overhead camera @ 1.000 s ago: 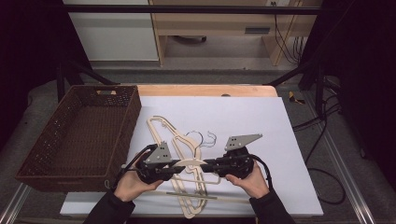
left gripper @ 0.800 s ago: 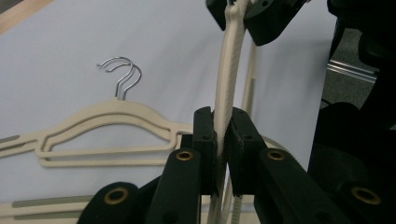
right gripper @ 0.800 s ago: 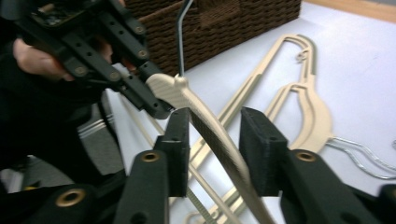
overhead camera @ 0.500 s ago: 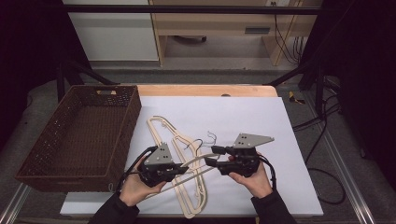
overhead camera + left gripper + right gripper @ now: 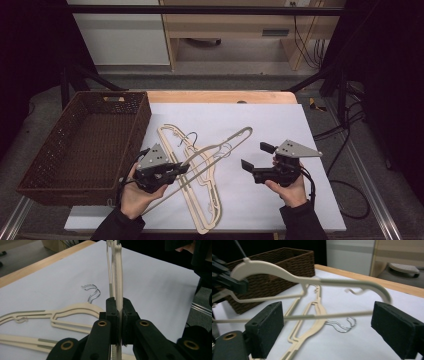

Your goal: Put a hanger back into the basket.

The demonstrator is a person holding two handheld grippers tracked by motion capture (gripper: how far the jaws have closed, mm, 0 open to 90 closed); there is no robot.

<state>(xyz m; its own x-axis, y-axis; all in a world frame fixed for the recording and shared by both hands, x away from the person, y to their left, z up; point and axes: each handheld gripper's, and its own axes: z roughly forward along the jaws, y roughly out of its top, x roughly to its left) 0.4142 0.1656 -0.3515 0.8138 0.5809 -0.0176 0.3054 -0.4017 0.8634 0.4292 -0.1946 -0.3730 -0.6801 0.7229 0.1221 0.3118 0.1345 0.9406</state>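
From above, your left tongs grip a cream hanger lifted over the white desk, beside the wicker basket; your right tongs gape empty. The left gripper view shows jaws clamped on it. The right gripper view shows wide jaws, more hangers lying flat.

Wicker basket walling off the table's left side, flat cream hangers just beside the basket's right wall, lifted hanger slanting above them away from the basket, bare white sheet open well beyond.
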